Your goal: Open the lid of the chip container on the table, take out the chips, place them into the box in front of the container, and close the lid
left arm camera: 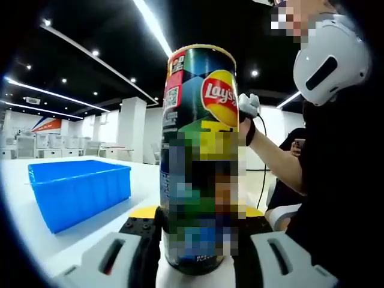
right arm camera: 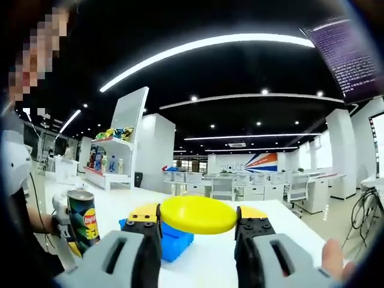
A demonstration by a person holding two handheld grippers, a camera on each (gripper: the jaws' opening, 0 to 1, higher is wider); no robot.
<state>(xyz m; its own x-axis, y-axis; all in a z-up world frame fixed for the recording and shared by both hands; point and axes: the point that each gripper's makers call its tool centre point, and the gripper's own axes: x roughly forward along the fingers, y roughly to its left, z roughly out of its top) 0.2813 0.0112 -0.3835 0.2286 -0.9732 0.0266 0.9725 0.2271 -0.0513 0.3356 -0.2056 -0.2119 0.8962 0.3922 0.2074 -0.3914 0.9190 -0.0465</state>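
Left gripper view: left gripper [left arm camera: 201,240] clamped on upright Lay's chip can [left arm camera: 200,150], lid off, on white table [left arm camera: 36,240]; blue box [left arm camera: 78,192] just left. Right gripper view: right gripper [right arm camera: 198,231] pinching yellow lid [right arm camera: 198,214], can [right arm camera: 84,221] far left, box [right arm camera: 171,240] below lid.

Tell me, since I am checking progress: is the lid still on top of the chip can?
No: in the right gripper view the yellow lid sits between the right gripper's jaws, away from the chip can.

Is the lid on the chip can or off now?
Off: the right gripper holds the yellow lid away from the can, whose top is bare.
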